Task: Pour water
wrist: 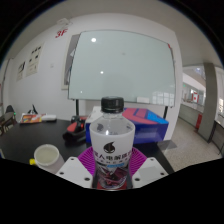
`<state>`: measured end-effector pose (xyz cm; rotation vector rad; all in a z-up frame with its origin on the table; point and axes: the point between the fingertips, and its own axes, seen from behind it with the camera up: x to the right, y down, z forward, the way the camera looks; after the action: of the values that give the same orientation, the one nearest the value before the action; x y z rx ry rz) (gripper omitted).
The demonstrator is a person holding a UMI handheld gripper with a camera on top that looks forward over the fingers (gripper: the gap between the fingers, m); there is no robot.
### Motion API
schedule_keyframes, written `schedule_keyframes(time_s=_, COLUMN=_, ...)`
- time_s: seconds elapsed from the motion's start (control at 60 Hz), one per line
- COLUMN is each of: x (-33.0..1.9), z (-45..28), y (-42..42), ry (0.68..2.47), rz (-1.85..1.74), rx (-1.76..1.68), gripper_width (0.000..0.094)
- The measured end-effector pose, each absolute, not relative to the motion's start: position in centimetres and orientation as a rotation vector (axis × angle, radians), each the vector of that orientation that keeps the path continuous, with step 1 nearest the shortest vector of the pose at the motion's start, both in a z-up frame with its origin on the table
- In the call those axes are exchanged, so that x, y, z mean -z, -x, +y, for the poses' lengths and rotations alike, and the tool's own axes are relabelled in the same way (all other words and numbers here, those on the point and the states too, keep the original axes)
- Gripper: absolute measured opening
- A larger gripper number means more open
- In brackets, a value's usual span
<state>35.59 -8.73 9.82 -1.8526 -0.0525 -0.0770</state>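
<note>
A clear plastic water bottle with a black cap and a white-and-magenta label stands upright between my gripper's fingers. Both pink pads press against its sides, so the gripper is shut on the bottle and holds it above the table. A pale paper cup sits on the dark table, to the left of the bottle and a little lower. The bottle's bottom part is hidden behind the gripper body.
A blue box stands on the table beyond the bottle to the right. Dark and red items lie behind the cup. A large whiteboard fills the back wall. A corridor opens on the right.
</note>
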Motion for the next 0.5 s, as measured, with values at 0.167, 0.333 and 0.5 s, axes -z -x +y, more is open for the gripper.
schedule_keyframes(time_s=0.167, x=-5.5, z=-8.7, y=-36.9, ry=1.871, rz=-0.006, rx=0.047, gripper_width=0.0383)
schedule_keyframes(time_s=0.333, x=-5.8, z=-8.8, y=-36.2, ry=1.864, rz=-0.005, rx=0.025, gripper_width=0.0541)
schedule_keyframes(time_s=0.5, x=-5.3, z=-10.4, y=-36.4, ry=1.976, rz=0.006, rx=0.029, gripper_width=0.0831)
